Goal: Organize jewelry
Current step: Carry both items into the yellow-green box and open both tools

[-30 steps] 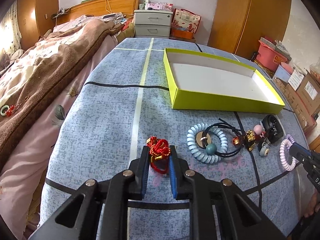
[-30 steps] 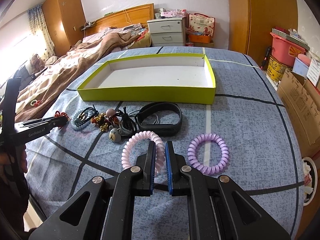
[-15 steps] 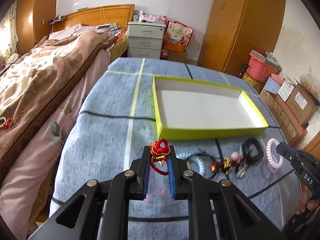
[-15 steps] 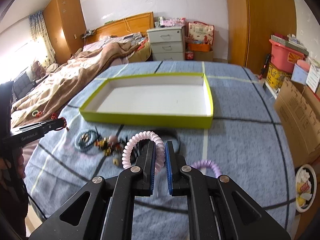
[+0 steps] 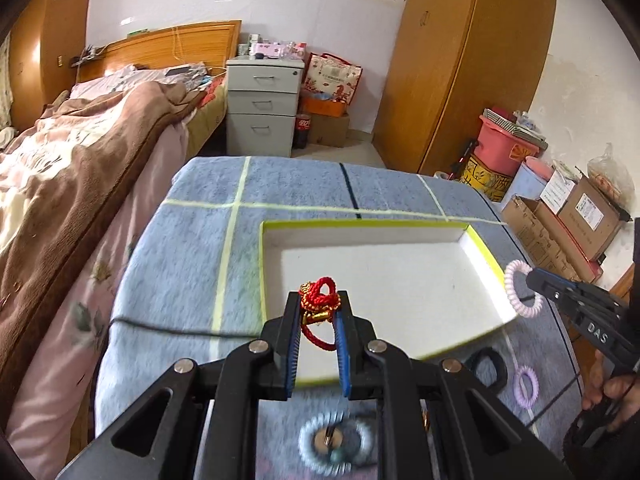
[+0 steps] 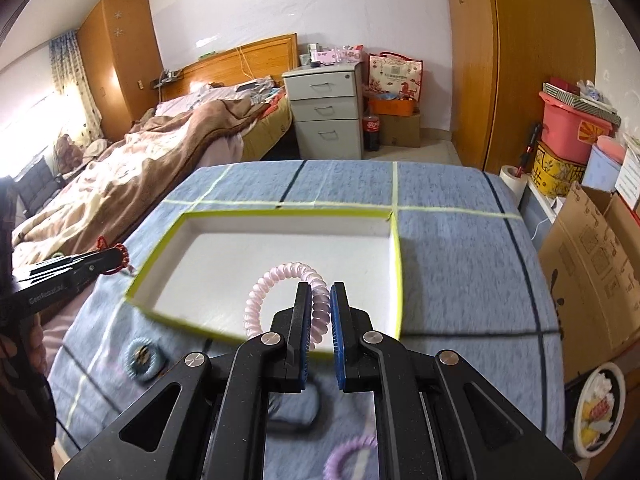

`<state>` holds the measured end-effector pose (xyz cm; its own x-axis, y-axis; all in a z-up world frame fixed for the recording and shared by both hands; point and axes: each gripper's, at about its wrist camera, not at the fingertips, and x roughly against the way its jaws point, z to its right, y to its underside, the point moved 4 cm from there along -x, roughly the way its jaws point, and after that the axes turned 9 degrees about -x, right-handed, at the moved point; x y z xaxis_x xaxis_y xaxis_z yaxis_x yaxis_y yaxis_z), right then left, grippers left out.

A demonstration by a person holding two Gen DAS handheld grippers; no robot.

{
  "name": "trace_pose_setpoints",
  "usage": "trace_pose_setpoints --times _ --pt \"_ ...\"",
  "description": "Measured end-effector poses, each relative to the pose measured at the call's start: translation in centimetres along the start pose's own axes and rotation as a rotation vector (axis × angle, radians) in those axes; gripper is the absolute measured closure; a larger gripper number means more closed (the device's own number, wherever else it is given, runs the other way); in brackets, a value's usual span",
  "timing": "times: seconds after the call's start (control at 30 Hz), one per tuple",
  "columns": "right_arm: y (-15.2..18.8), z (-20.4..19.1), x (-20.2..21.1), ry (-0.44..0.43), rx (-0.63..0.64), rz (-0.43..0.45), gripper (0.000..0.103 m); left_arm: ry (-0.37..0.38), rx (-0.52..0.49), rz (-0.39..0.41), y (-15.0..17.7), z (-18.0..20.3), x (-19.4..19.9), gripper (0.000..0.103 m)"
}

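While hanging over the yellow-green box [image 5: 484, 258]:
Left gripper [image 5: 319, 316]: pinching red knotted bracelet [image 5: 318, 300].
Right gripper [image 6: 319, 312]: clamping pink coil hair tie [image 6: 280, 276].

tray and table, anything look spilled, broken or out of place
Nothing stands out. The yellow-green tray sits flat and intact, with nothing in it. The left gripper holds a red knotted cord and the right gripper a pink spiral hair tie; other pieces lie loose on the blue cloth.
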<state>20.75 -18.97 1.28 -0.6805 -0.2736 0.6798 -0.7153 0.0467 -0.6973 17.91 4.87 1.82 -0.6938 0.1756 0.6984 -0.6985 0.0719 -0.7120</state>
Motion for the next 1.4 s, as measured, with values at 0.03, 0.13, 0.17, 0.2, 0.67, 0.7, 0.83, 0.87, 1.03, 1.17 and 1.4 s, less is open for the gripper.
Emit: trace_pose_setpoints --times 0.03,0.13,0.17,0.2,0.67,0.7,0.83,0.87,1.03,1.17,1.4 --pt "-0.5 0.3 -0.6 0.004 -0.007 -0.005 0.093 0.005 0.001 -0.011 -0.3 0.0 -0.8 0.086" --pt "-1.5 1.2 -2.3 0.02 -0.016 -0.018 0.093 0.02 0.0 -0.029 -1.0 0.3 -2.4 0.086" --pt "-1.7 1.5 -2.8 0.024 -0.014 -0.025 0.093 0.022 -0.005 -0.032 -1.2 0.4 -2.9 0.086" --pt "-1.8 1.6 -3.3 0.029 -0.012 -0.033 0.093 0.021 -0.005 -0.04 -1.4 0.4 -3.4 0.086" --pt "-2.8 3.2 -9.1 0.076 0.026 -0.124 0.093 0.018 -0.021 -0.132 -1.9 0.8 -8.9 0.086" --pt "-2.8 3.2 -9.2 0.076 0.027 -0.126 0.093 0.017 -0.02 -0.143 -1.8 0.8 -9.2 0.086" --pt "-2.8 3.3 -9.9 0.076 0.029 -0.144 0.093 0.021 -0.019 -0.154 -1.7 1.1 -9.5 0.086" --pt "-2.8 3.4 -10.0 0.078 0.029 -0.147 0.093 0.022 -0.024 -0.157 -1.8 1.2 -9.7 0.086" --pt "-2.7 3.5 -10.3 0.076 0.023 -0.154 0.093 0.009 -0.023 -0.173 -1.6 1.1 -10.2 0.086" --pt "-2.6 3.4 -10.3 0.076 0.021 -0.154 0.093 0.009 -0.026 -0.173 -1.7 1.2 -10.3 0.086" --pt "-2.8 3.4 -10.4 0.077 0.015 -0.163 0.093 0.01 -0.022 -0.174 -1.8 1.1 -10.5 0.085"
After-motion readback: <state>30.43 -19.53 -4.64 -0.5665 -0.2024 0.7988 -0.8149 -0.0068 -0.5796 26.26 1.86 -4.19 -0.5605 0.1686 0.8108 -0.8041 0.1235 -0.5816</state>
